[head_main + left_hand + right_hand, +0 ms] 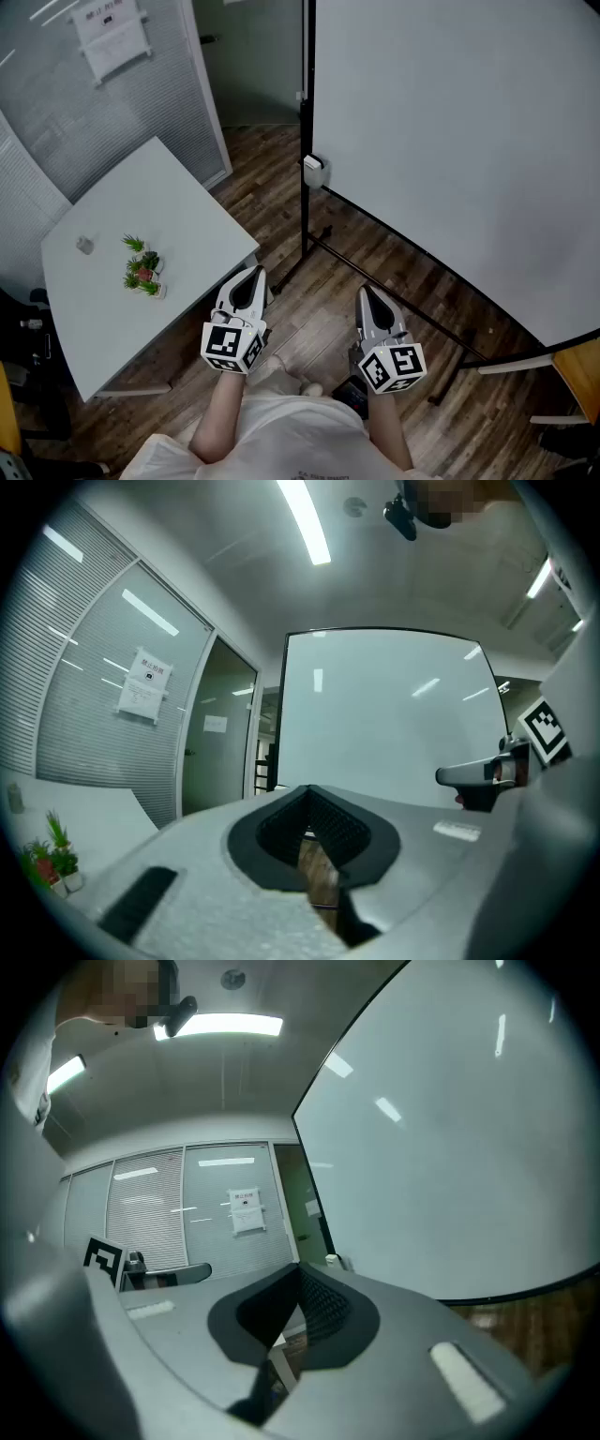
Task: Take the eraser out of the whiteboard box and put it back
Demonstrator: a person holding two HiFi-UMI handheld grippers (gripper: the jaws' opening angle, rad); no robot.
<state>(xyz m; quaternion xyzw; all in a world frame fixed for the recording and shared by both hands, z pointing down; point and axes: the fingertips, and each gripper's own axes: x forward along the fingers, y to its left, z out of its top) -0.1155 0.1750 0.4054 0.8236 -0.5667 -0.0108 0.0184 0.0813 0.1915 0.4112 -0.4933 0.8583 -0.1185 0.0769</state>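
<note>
Holding both tools level in front of the body, the person stands on a wooden floor (pixel 309 272) facing a large whiteboard (pixel 450 141). The left hand-held gripper (pixel 252 275) is closed with nothing in it. Its own view shows the two dark ribbed pads meeting at the tip, with only floor visible through the slit below. The right hand-held gripper (pixel 367 294) is likewise closed and empty, its pads pressed together. The two tools lie side by side, apart from each other, the left one at 9 o'clock of the right.

The whiteboard box (pixel 314 172) is a small white holder fixed at the left edge of the board, beside the dark upright of the stand (pixel 305 187). It sits at about 12 o'clock from the grippers and well apart from both. From here the eraser cannot be made out, so whether it lies inside cannot be told.

At 9 to 10 o'clock stands a white surface (pixel 178 216). It carries a small potted plant (pixel 142 268) and, at 9 o'clock of the plant, a small grey object (pixel 85 246).
</note>
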